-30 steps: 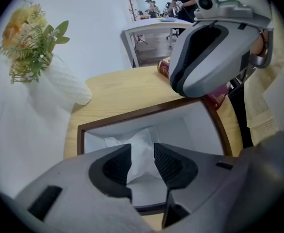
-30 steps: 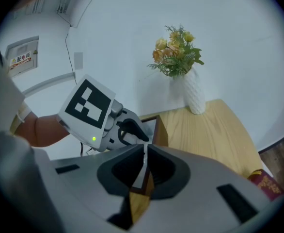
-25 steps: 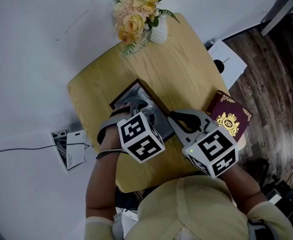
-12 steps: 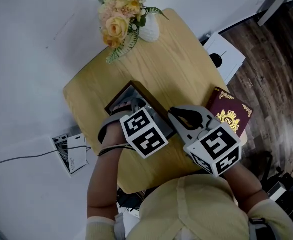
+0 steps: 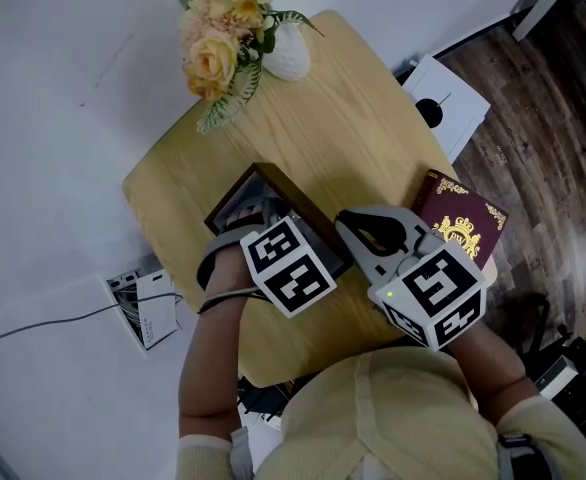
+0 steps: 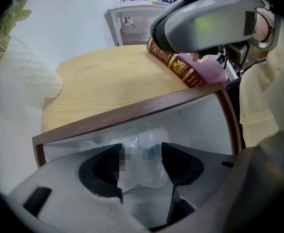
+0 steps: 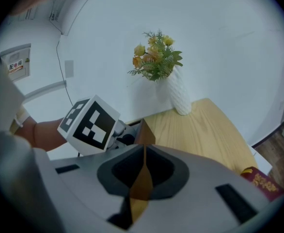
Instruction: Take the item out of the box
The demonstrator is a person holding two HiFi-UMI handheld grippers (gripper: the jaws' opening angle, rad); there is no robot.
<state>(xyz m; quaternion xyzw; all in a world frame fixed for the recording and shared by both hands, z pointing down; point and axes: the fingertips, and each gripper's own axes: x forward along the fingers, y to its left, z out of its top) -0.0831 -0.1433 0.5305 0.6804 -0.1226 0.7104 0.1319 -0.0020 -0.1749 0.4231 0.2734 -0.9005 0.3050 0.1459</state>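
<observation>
A brown box (image 5: 231, 194) with a white inside stands on the wooden table (image 5: 353, 118). My left gripper (image 5: 265, 218) points straight down into it. In the left gripper view its jaws (image 6: 141, 152) are open and have just been opening. A clear plastic-wrapped item (image 6: 147, 139) lies between them on the box floor, below the rim (image 6: 132, 113). My right gripper (image 5: 345, 230) is shut on the near right wall of the box. That wall shows as a thin brown panel (image 7: 144, 130) running up from the closed jaws (image 7: 143, 176).
A white vase of yellow flowers (image 5: 283, 56) stands at the table's far edge. A maroon booklet with a gold crest (image 5: 463, 223) lies at the right edge. On the floor are a white carton (image 5: 443, 98) to the right and papers (image 5: 143, 303) to the left.
The left gripper's marker cube has sunk a little toward the box. The right gripper keeps its place on the box wall. The view has drifted, so the flowers sit further up and left.
</observation>
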